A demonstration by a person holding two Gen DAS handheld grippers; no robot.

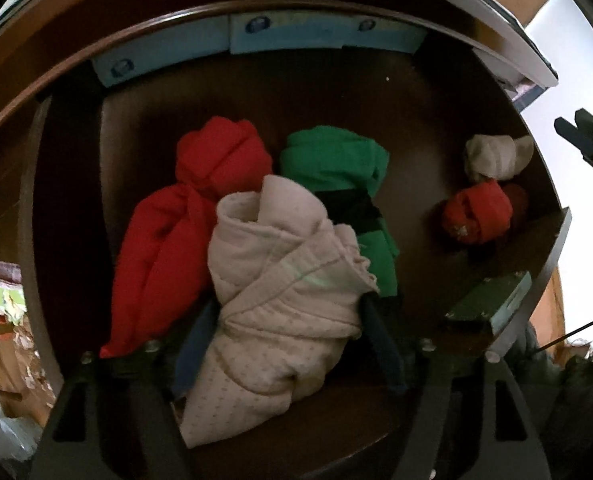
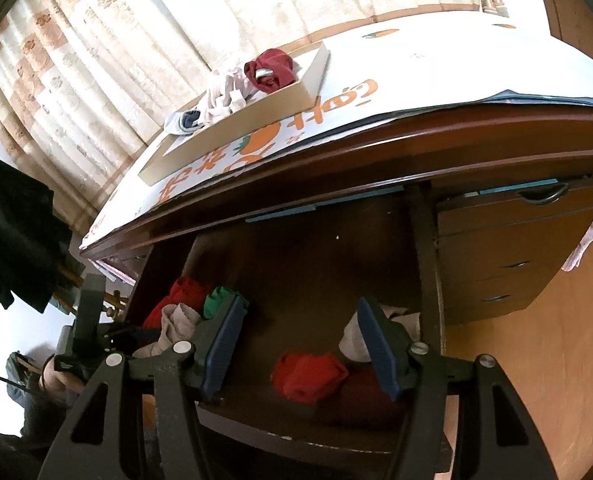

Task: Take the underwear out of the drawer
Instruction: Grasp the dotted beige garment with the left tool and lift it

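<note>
Okay, drawer (image 1: 336, 92) is pulled out from under the desk top (image 2: 416, 128) and the left gripper (image 1: 286, 344) points steeply down into it. A pale dotted underwear bundle (image 1: 280, 304) sits between its two blue pads near the drawer's front. The pads lie against its sides, but whether they squeeze it I cannot tell.

Crowding it: a red bundle (image 1: 168, 248) touches one side and a green bundle (image 1: 336, 160) with a black band touches the other, both deeper in the drawer. Well apart, by the drawer's far side wall, lie a small beige roll (image 1: 496, 158), a small red roll (image 1: 478, 212) touching it, and a dark red piece behind that. A green box (image 1: 492, 300) lies in the front corner on that side. Blue strips (image 1: 320, 34) line the drawer's back edge.

The right gripper (image 2: 300, 344) hovers over the drawer front, jaws apart, nothing between them, small rolls below.

Room: bare floor in the drawer's middle and back; the desk top overhangs the rear.

Above the drawer on the desk top, a shallow cardboard tray (image 2: 232, 128) holds a dark red garment (image 2: 272, 68) and whitish clothes (image 2: 224, 96). A white sheet (image 2: 456, 68) under it bears orange lettering and fruit pictures, upside down, not surely readable. Side drawers (image 2: 508, 264) are closed.
</note>
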